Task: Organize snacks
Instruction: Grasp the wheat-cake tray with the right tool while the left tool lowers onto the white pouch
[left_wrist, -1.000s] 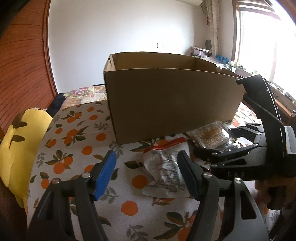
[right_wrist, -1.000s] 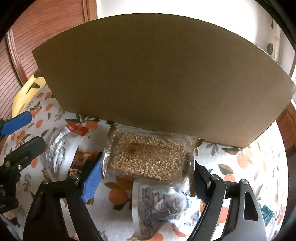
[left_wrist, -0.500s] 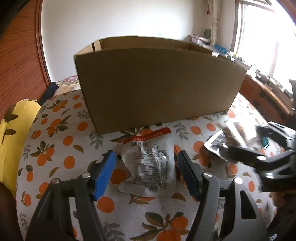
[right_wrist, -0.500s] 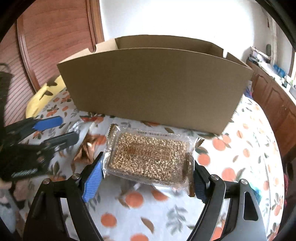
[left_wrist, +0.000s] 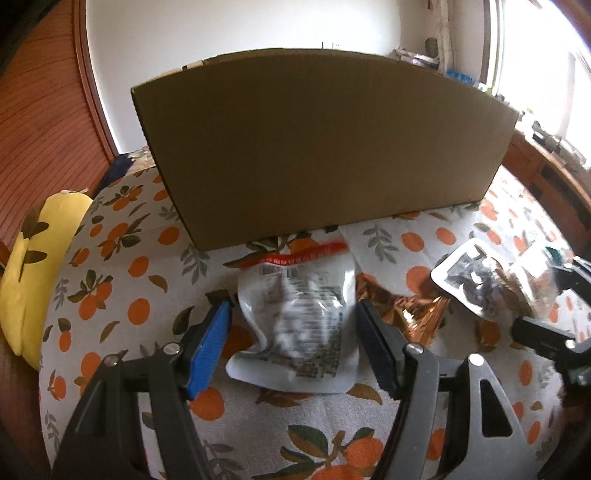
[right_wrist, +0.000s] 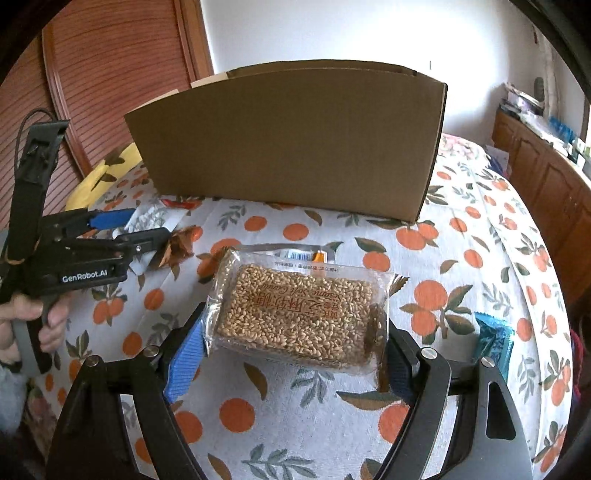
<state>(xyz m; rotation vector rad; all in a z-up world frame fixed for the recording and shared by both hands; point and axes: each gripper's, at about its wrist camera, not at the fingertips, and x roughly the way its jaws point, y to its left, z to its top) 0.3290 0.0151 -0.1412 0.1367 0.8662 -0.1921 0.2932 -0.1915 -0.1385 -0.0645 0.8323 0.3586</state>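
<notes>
Between the fingers of your right gripper sits the sesame bar, a flat clear pack full of seeds. The gripper is clamped on its two short ends, so the long side of the bar runs straight across from one finger to the other. The bar looks lifted off the orange-print cloth, and it lies flat, label up.

Straight ahead of that gripper, and a bit higher, stands the cardboard box. Its near wall faces you and its open top is above the bar. I think the next move is up and forward, over that wall, then let go inside. The bar's long side already lines up with the long wall of the box, so you should not need to turn it.

Your left gripper is spread apart and holds nothing. The white pouch lies on the cloth right between its fingers, with its long side pointing away from you toward the box. Just past the right finger is a shiny brown wrapper. Farther right lies a dark snack bag, blurred. A blue packet rests to the right of your right gripper.
</notes>
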